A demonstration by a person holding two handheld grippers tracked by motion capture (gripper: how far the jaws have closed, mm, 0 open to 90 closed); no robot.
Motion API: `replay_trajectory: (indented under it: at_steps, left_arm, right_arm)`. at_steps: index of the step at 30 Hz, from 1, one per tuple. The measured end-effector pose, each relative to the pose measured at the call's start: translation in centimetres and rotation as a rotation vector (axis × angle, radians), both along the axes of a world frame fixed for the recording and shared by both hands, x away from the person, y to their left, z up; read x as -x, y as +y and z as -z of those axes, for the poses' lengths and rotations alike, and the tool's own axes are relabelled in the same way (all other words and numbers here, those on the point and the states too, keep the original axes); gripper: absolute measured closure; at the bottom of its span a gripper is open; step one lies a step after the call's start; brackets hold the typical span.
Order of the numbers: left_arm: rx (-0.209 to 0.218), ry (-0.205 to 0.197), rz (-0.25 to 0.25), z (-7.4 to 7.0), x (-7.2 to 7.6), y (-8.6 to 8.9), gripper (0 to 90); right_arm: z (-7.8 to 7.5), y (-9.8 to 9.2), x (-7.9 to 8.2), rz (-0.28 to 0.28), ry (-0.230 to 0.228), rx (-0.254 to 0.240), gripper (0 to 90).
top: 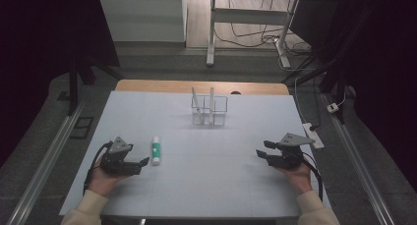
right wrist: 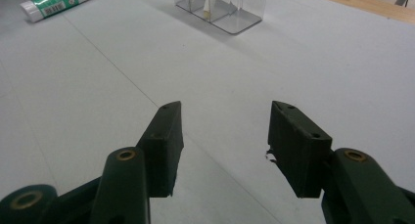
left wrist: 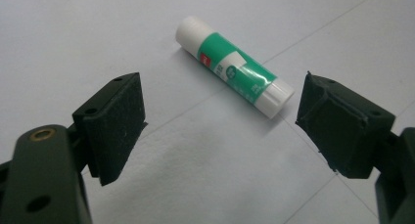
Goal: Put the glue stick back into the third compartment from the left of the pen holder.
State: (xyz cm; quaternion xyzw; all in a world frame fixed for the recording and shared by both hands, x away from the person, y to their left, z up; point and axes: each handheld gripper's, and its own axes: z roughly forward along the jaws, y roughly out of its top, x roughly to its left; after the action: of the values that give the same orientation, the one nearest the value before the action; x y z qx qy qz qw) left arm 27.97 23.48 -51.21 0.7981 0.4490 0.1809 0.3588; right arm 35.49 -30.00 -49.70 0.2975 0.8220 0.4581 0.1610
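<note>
Lying flat on the white table (top: 206,185), the glue stick (top: 156,150) sits left of centre in the high view, just beside the left gripper (top: 141,164), whose jaws point toward it. In the left gripper view the stick (left wrist: 234,67) lies in the upper middle of the frame, beyond the gap between the two black pads (left wrist: 117,121), which stand wide apart and touch nothing. So the grasp is not yet made; the gripper looks lined up for it but holds nothing.

At the right of the high view the right gripper (top: 261,149) rests low over bare table, well apart from the stick. Its own view shows its jaws partly spread with nothing between them; the stick (right wrist: 55,3) appears far off at the upper left of that frame.

A clear holder (top: 209,110) with compartments stands at the upper middle of the high view, near the table's far edge, with two thin upright items (top: 211,105) inside; what they are is too small to tell.

Judging from this, the work is at its very start: the stick has to be gripped, lifted and probably carried to the holder.
</note>
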Motion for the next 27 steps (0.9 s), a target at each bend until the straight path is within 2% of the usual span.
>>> replay_trajectory:
  at_steps: [5,11,15,27]
  left_arm:
    - [0.005,0.011,-0.034,-0.6,-0.1,0.1,18.8]
    - [0.030,0.035,-0.085,-1.5,-0.7,0.3,19.7]
    - [0.047,0.057,-0.085,-1.9,-1.4,-0.2,20.3]
    - [0.027,0.120,-0.080,-2.2,-3.1,-1.8,21.4]
  right_arm:
    - [0.0,-0.3,0.1,-0.004,0.002,0.001,46.6]
    - [-0.1,-0.7,0.2,0.002,-0.005,0.008,46.6]
    - [-0.1,-0.9,0.2,0.005,-0.010,0.010,46.5]
    - [-0.1,-1.0,0.1,0.012,-0.018,0.025,46.4]
